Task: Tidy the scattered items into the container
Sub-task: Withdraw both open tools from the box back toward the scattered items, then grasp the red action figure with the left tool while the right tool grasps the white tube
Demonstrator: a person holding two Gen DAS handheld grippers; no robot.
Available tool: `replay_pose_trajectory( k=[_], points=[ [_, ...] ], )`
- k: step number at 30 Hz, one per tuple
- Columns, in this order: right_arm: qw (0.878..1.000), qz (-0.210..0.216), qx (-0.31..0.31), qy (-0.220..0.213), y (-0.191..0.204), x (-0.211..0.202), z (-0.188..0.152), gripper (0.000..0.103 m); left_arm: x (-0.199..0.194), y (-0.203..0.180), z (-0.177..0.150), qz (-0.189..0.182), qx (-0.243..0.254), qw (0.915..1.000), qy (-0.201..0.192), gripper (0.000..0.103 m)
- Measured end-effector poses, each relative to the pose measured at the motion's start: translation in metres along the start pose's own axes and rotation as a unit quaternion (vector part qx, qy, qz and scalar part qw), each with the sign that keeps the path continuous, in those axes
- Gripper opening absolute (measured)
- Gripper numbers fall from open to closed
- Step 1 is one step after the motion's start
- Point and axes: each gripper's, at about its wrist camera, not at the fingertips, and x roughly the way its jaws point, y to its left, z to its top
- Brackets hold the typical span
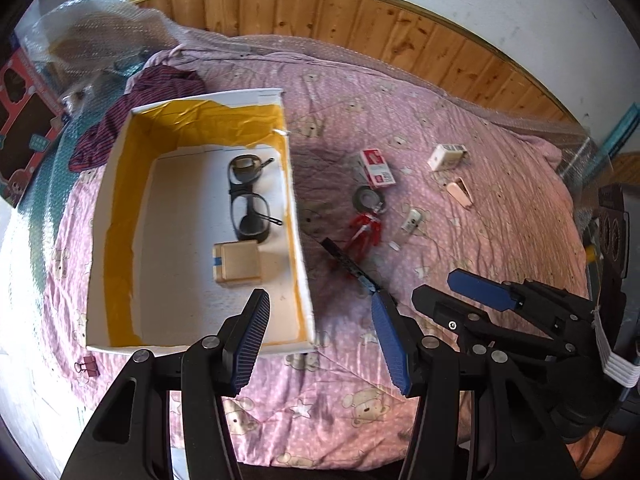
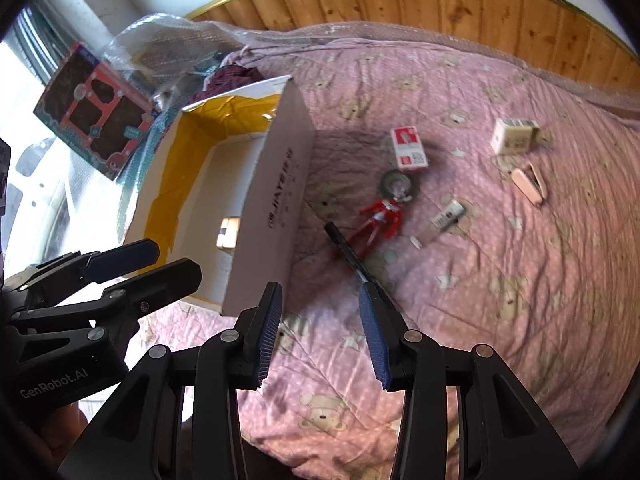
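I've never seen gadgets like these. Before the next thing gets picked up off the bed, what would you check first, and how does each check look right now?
1. Left hand-held gripper open and holding nothing: ok.
2. Right hand-held gripper open and holding nothing: ok.
3. Room left in the box: ok; only the glasses and a small tan box lie inside.
4. Nearest item within easy approach: ok; the black stick lies just ahead of the right gripper.
5. Stick free of neighbours: cannot tell; the red figure lies close against it.
6. Nothing left outside: not ok; several items remain on the quilt.
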Motion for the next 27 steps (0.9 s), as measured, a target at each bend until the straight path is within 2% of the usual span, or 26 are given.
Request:
replay_pose_trajectory(
  k=[13,27],
  points=[
    [0.996,-0.004,0.089,0.006,-0.062,-0.003,-0.026,0.043,0.026,-0.045,-0.003,-0.022,0.049,0.9982,0.026,0.055],
    [0.989,0.009,0.149,0.025,-0.102,0.016,-0.023,0.043,0.061,-0.059,0.014,-0.031,0.054,0.9967,0.051,0.055]
  ],
)
